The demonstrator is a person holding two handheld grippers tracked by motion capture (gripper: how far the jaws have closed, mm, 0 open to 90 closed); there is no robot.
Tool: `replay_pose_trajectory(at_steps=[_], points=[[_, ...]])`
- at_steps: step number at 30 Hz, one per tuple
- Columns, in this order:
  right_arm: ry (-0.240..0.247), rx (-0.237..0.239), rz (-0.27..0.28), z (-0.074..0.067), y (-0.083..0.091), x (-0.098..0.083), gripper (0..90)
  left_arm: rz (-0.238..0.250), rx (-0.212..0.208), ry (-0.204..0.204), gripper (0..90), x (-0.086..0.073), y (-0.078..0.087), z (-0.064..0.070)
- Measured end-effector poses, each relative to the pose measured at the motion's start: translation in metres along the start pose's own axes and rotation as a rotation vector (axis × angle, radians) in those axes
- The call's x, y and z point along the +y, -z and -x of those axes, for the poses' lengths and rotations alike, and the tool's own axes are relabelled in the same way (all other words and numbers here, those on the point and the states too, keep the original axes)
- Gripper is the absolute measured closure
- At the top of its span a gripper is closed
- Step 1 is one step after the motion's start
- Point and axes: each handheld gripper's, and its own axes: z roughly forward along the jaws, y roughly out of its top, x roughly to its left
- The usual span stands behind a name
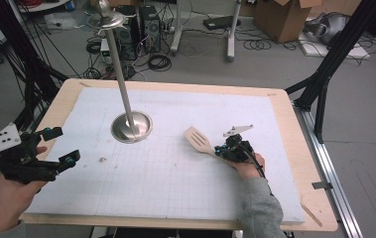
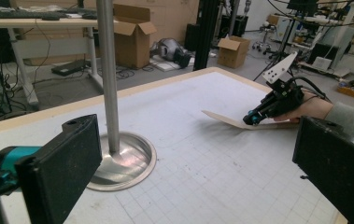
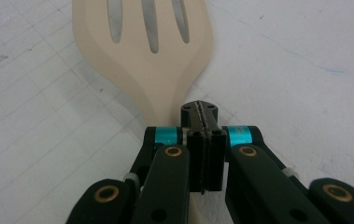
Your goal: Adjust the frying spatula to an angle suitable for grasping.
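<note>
Right gripper jaws pinching pale wooden slotted spatula over white gridded mat. Left gripper jaws spread, near shiny steel stand.

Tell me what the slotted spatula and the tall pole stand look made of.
The pale slotted spatula looks like wood or bamboo: matte, beige, no shine. The tall pole stand with round base looks like brushed metal, probably steel: silvery, with reflections on the base.

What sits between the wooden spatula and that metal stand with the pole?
Nothing visible. The right gripper is shut on the spatula, and bare white mat lies between it and the stand's round base.
</note>
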Motion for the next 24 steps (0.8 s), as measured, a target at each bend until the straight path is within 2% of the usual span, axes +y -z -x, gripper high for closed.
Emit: replay_pose_trajectory(at_steps=[5, 9, 17, 22, 24], points=[[-0.010, 0.005, 0.007, 0.000, 0.000, -0.001, 90.0, -0.002, 0.001, -0.001, 1.8, 0.000, 0.000, 0.000], [-0.023, 0.058, 0.024, 0.001, 0.002, -0.004, 90.0, -0.005, 0.001, 0.002, 1.8, -0.001, -0.001, -0.002], [-0.003, 0.070, 0.027, -0.003, 0.005, -0.004, 90.0, -0.009, 0.002, 0.002, 1.8, -0.002, -0.001, -0.001], [-0.012, 0.083, 0.056, -0.005, 0.005, -0.009, 90.0, -0.008, 0.003, 0.007, 1.8, -0.003, -0.001, -0.002], [-0.001, 0.078, 0.063, -0.007, 0.006, -0.011, 90.0, -0.012, 0.001, 0.004, 1.8, -0.003, -0.001, -0.002]])
